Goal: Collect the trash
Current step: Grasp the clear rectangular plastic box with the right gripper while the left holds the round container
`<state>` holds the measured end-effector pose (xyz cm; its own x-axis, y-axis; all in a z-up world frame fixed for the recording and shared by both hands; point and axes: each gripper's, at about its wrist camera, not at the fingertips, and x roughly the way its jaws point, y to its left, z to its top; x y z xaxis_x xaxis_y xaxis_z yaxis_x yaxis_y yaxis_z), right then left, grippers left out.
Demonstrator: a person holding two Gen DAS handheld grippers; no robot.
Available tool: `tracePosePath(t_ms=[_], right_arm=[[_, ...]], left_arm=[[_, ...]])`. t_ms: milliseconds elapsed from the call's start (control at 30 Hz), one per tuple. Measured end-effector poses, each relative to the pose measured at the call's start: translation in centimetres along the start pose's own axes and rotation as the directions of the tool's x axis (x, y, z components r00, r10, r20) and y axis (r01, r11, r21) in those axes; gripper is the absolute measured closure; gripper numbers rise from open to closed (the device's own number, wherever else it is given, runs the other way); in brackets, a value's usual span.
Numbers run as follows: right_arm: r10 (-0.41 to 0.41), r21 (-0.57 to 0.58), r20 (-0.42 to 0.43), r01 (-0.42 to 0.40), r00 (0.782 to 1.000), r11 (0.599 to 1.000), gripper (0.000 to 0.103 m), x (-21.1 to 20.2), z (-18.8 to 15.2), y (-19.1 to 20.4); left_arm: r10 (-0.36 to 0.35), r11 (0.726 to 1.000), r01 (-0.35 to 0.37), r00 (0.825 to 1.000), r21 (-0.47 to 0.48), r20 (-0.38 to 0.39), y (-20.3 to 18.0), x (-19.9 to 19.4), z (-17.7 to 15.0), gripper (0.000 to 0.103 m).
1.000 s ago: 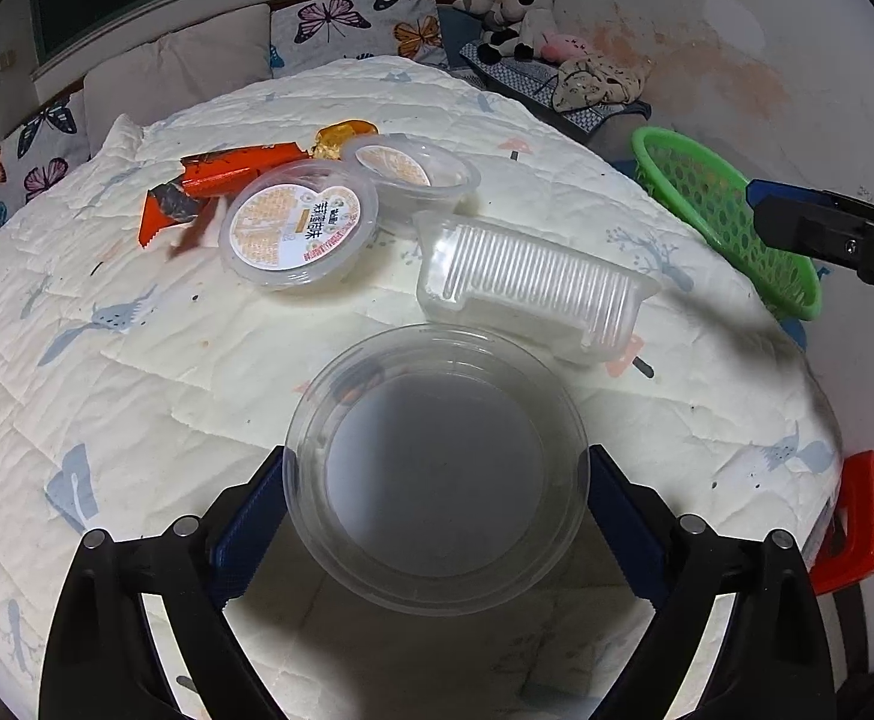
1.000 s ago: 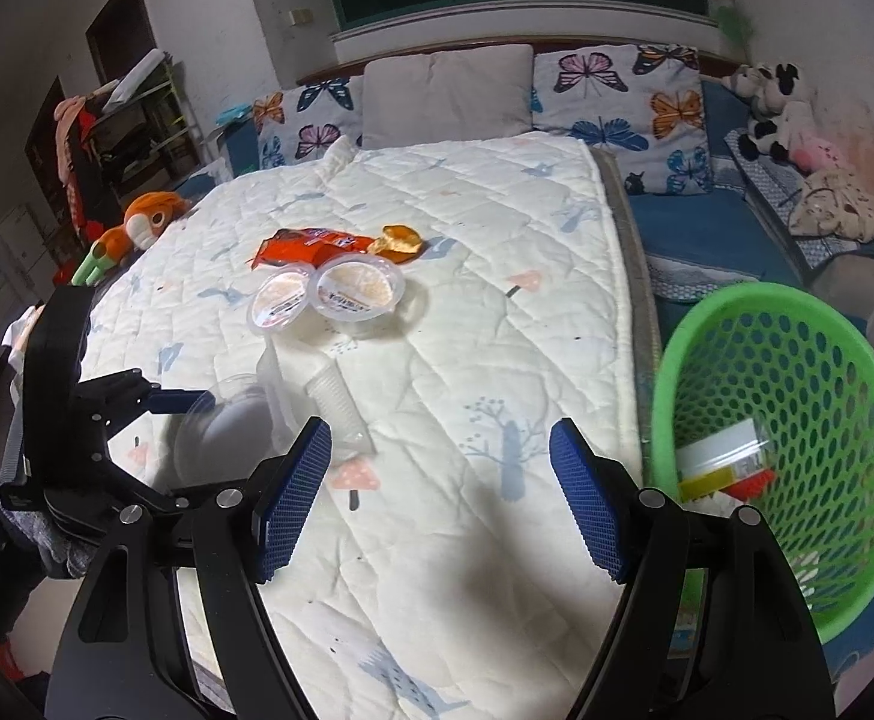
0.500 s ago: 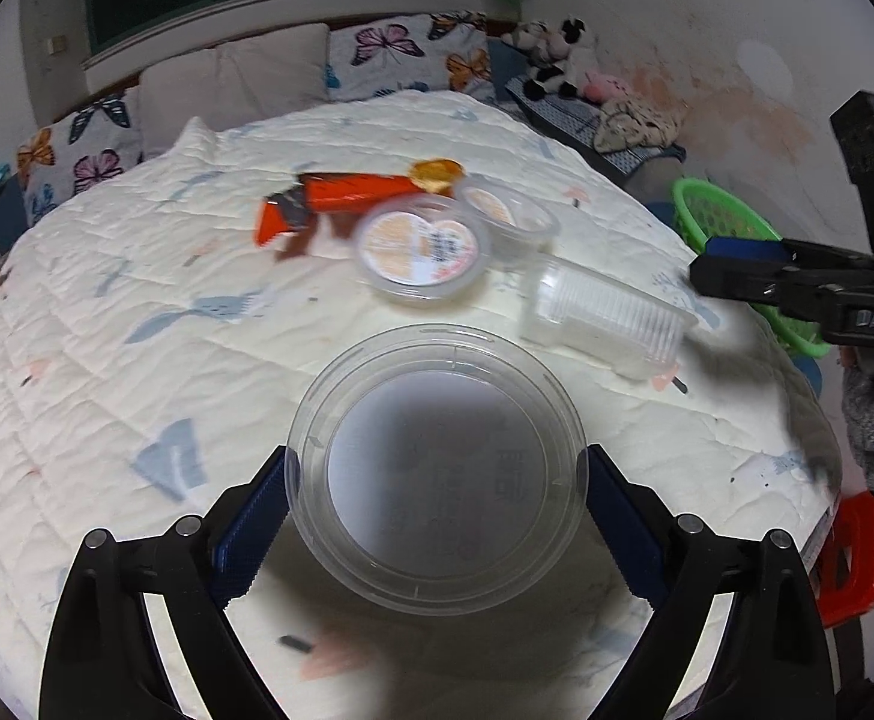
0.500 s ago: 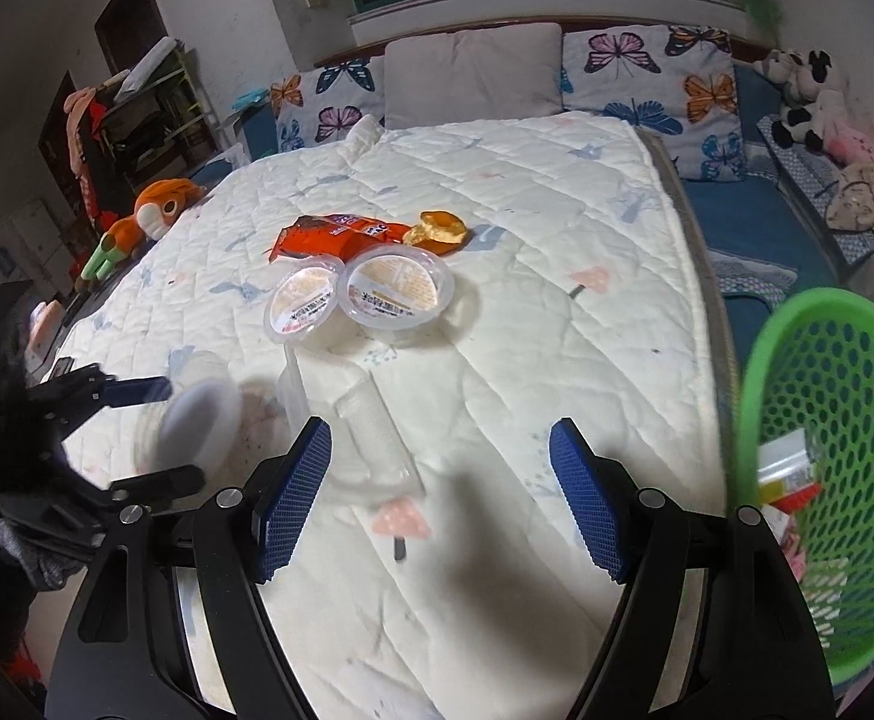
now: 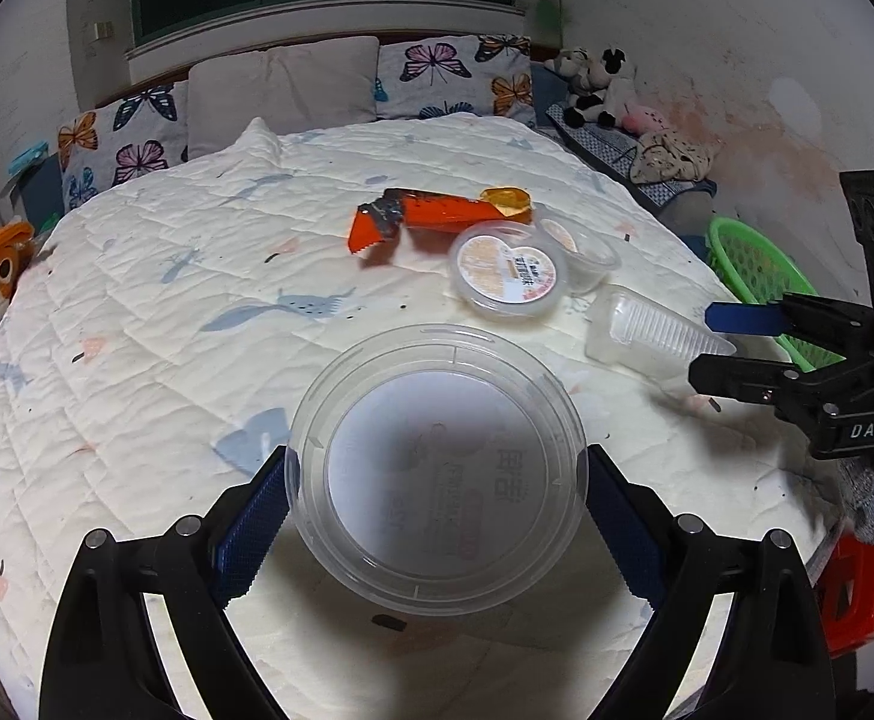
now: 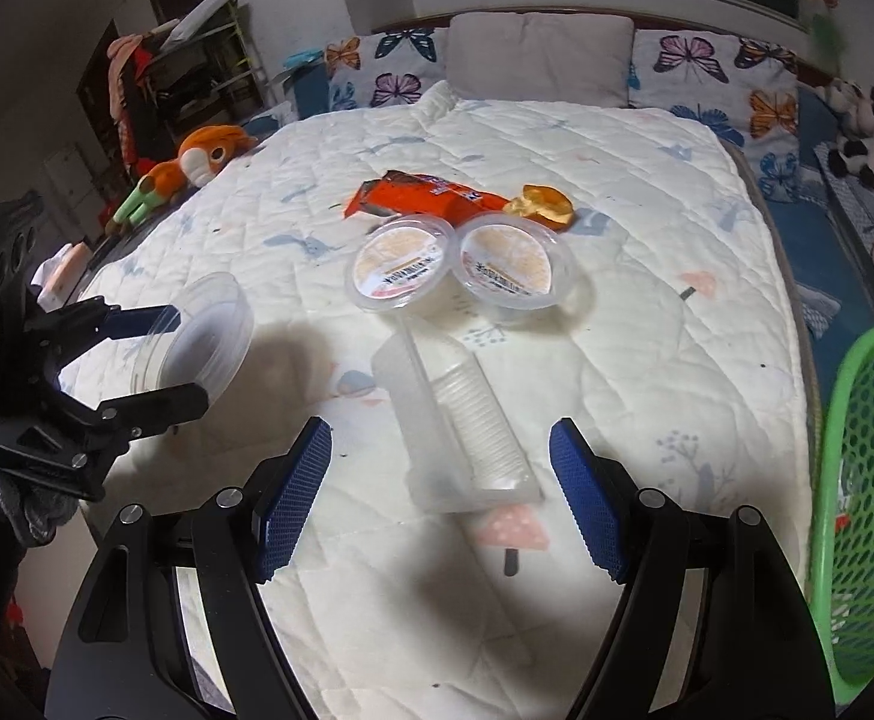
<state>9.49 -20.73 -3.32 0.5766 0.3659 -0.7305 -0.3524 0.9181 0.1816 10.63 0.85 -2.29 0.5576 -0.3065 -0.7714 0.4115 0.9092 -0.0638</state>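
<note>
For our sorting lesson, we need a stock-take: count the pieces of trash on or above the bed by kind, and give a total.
Round clear plastic tubs: 3 (held tub, left sealed tub, right sealed tub)
Ribbed clear trays: 1 (ribbed tray)
Orange-red wrappers: 1 (wrapper)
Amber crumpled wrappers: 1 (amber wrapper)
Total: 6

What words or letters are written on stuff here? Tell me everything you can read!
"DAS": white letters on the black body of the right gripper.
Round clear tub in the left gripper: faint print shows through its bottom, too faint to read.
Two sealed cups: lid labels too small to read.
Orange wrapper: print too blurred to read.
</note>
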Motion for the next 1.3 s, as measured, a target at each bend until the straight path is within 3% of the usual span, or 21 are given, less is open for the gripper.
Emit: tracePosePath(t_ms=[400, 633, 767, 1133, 1233, 1300], right_arm=[[0.127, -0.04, -0.002, -0.127, 0.992, 0.991, 0.028, -0.3, -0.3, 3.3], [0.083, -0.055, -0.024, -0.085, 0.996, 0.995, 0.027, 0.5, 0.0, 3.2], [0.042, -0.085, -0.035, -0.045, 0.998, 0.995, 0.021, 1.4, 0.2, 2.8], [0.047, -0.188, -0.126, -0.07, 0.991, 0.98, 0.018, 4.1, 1.8, 2.8], [0.045, -0.194, -0.144, -0.073, 0.989, 0.978, 0.023, 4.9, 2.0, 2.7], [0.043, -0.195, -0.158, -0.074, 0.987, 0.978, 0.032, 5.2, 1.9, 2.6]], left_arm=[[0.024, 0.999, -0.024, 1.0, -0.024, 0.009, 1.2, -0.6, -0.2, 0.013], [0.029, 0.999, -0.029, 1.0, -0.034, 0.012, 1.7, -0.9, -0.4, 0.013], [0.028, 0.999, -0.028, 1.0, -0.035, 0.009, 1.8, -0.8, -0.6, 0.013], [0.023, 0.999, -0.023, 1.0, -0.03, -0.001, 1.6, -0.2, -0.4, 0.013], [0.021, 0.999, -0.021, 1.0, -0.027, -0.001, 1.6, -0.1, -0.3, 0.013], [0.019, 0.999, -0.019, 1.0, -0.026, 0.0, 1.5, 0.0, -0.1, 0.013]])
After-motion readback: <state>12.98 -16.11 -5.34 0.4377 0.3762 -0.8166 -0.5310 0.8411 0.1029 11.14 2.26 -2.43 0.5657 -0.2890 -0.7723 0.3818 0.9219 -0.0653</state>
